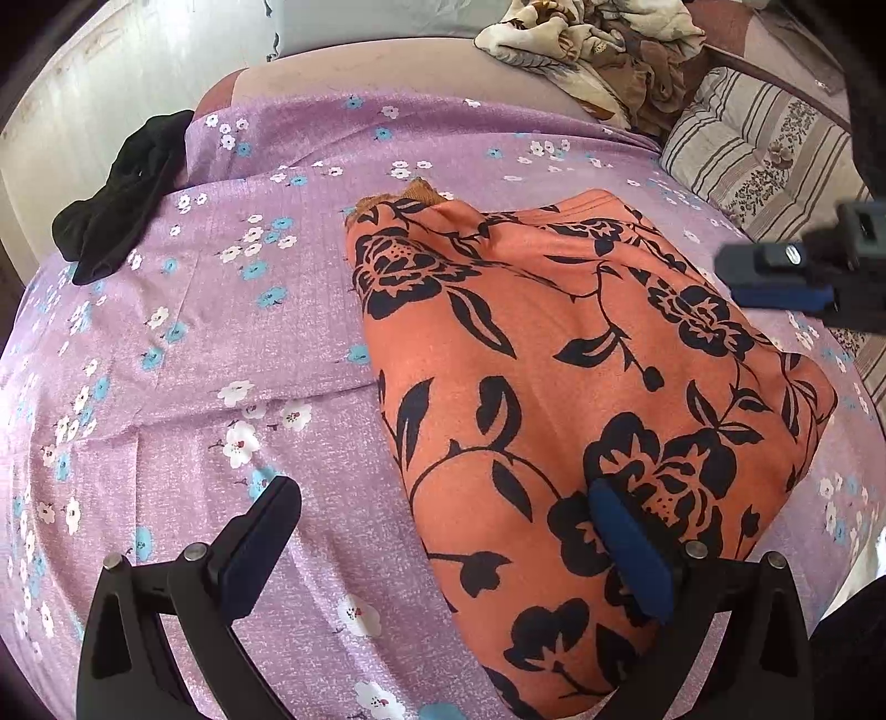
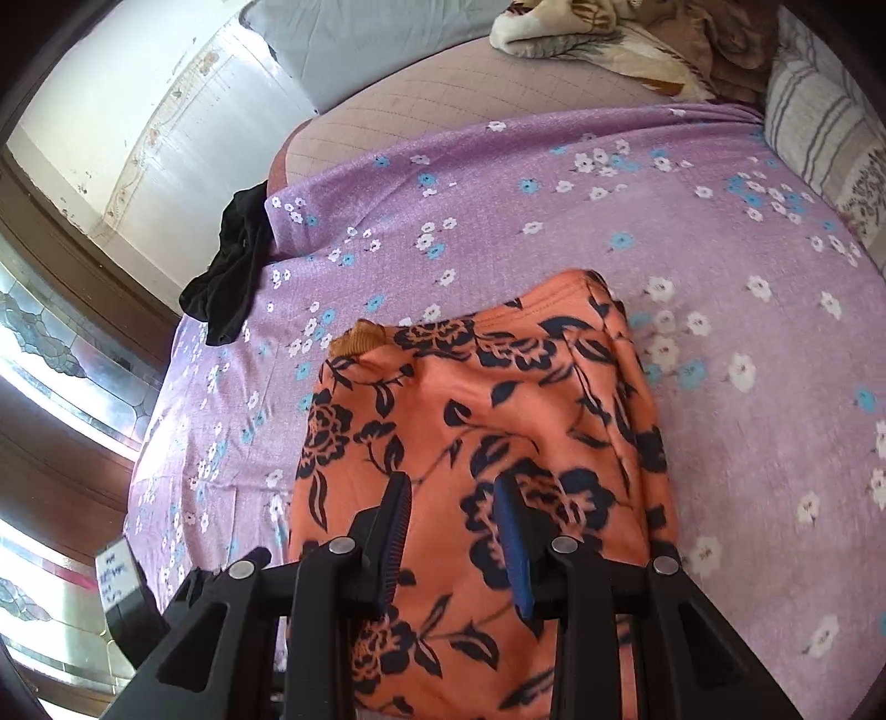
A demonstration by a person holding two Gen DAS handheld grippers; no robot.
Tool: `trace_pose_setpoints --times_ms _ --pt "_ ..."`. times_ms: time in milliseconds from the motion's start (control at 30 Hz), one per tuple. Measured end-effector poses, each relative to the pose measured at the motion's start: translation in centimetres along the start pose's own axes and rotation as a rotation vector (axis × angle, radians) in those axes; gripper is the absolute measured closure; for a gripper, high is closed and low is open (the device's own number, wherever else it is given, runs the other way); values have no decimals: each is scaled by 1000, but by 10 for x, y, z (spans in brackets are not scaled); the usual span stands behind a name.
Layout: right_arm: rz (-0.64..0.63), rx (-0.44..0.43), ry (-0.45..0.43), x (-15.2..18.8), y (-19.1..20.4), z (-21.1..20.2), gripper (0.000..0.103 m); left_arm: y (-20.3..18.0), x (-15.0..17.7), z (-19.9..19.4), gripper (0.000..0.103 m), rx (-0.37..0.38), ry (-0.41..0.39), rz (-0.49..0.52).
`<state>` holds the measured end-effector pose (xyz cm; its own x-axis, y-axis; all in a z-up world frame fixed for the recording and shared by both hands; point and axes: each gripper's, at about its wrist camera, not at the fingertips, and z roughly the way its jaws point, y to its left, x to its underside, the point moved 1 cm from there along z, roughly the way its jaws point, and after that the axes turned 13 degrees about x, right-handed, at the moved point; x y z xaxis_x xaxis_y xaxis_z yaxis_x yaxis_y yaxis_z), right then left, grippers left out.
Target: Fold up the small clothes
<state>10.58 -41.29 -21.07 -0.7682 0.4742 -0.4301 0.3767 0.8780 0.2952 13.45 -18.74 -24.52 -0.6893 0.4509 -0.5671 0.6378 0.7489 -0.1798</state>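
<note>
A folded orange garment (image 1: 554, 360) with a black flower print lies on the purple flowered sheet (image 1: 221, 332). A brown ribbed edge (image 1: 421, 191) sticks out at its far corner. My left gripper (image 1: 443, 509) is wide open, one finger over the sheet and the other over the garment's near part, with nothing between them. In the right wrist view the garment (image 2: 470, 415) fills the middle. My right gripper (image 2: 454, 498) hovers over it with its jaws narrowly apart and no cloth pinched. It also shows at the right edge as the right gripper (image 1: 775, 282).
A crumpled black garment (image 1: 122, 194) lies at the sheet's left edge. A rumpled floral blanket (image 1: 587, 44) and a striped pillow (image 1: 747, 144) sit at the back right. A black device with a white label (image 2: 119, 587) is at the lower left.
</note>
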Motion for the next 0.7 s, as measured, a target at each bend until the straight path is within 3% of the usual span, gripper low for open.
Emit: trace_pose_setpoints --times_ms 233,367,600,700 --pt "52 24 60 40 -40 18 69 -2 2 1 0 -16 -13 14" --pt "9 54 36 40 -33 21 70 -4 1 -1 0 -34 -19 26" --pt "52 15 63 35 -37 18 69 -7 -4 -12 0 -63 -37 54" --pt "63 -9 25 28 -37 5 69 -10 -7 -18 0 -85 -61 77"
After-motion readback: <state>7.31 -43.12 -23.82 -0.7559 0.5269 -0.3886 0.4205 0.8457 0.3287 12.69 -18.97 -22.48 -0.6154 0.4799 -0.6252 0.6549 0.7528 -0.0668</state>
